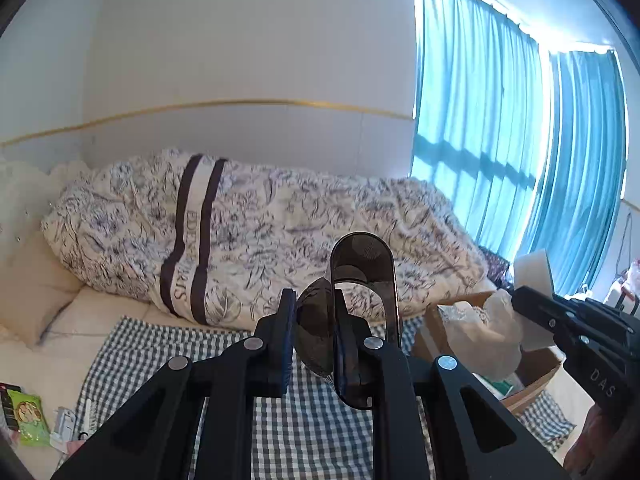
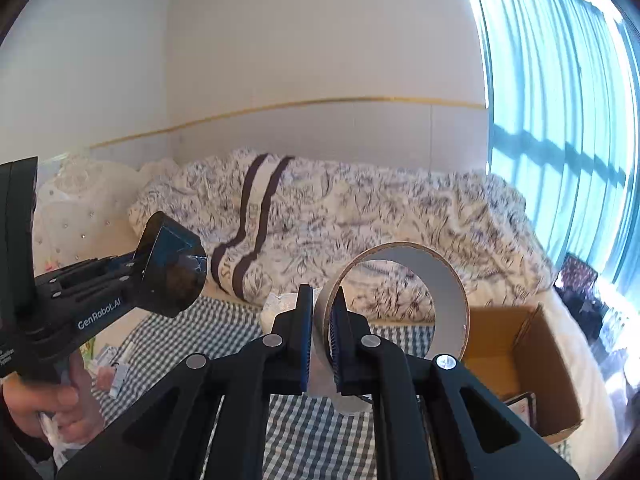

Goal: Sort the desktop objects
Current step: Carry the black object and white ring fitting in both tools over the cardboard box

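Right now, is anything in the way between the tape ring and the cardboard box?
Nothing visible is. The right gripper holds the tape ring in the air, and the open cardboard box sits just to its right with clear space between. Something already lies inside the box.

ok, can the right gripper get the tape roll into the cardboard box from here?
Probably yes. The right gripper is shut on the tape roll, held in the air above the checked cloth. The cardboard box sits open-topped just to its right, and nothing visible stands between them.
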